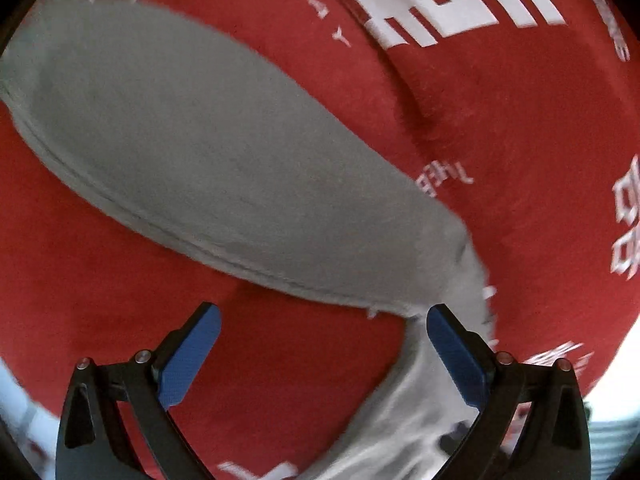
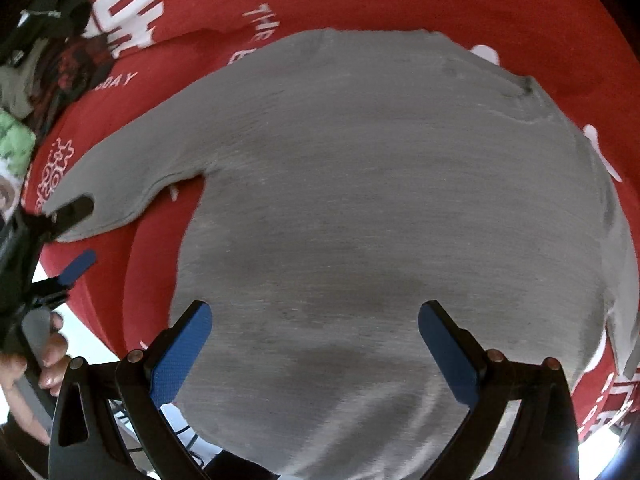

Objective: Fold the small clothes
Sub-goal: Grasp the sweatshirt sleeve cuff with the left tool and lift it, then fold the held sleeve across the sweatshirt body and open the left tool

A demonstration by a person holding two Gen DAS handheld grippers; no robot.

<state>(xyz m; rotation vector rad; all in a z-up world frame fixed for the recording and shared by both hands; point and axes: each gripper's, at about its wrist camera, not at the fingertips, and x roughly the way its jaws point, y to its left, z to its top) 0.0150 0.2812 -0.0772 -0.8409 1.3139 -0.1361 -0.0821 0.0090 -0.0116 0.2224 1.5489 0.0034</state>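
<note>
Grey sweater (image 2: 380, 208), a small long-sleeved one, lies spread flat on a red cloth (image 2: 460, 4) that covers the work surface and carries white printed lettering and block shapes. In the right wrist view the body of the garment fills most of the picture, and one sleeve (image 2: 132, 160) stretches away to the left across the red fabric. The left wrist view shows that same sleeve lying flat, its stitched cuff end at the far left and its near end running down toward the body at the lower right.

At the far left of the right wrist view a heap of dark and green clothes (image 2: 44, 52) sits on the cloth's edge.

The right gripper (image 2: 316, 344) hangs over the lower part of the sweater's body, its blue-padded fingers (image 2: 180, 356) spread wide with nothing between them. The left gripper (image 1: 324, 352) is at the sleeve's end, fingers likewise apart; one dark tip lies over the cuff, the blue pad (image 2: 78, 266) sits just beside it, off the fabric. A person's hand (image 2: 44, 364) holds that tool at the lower left.
</note>
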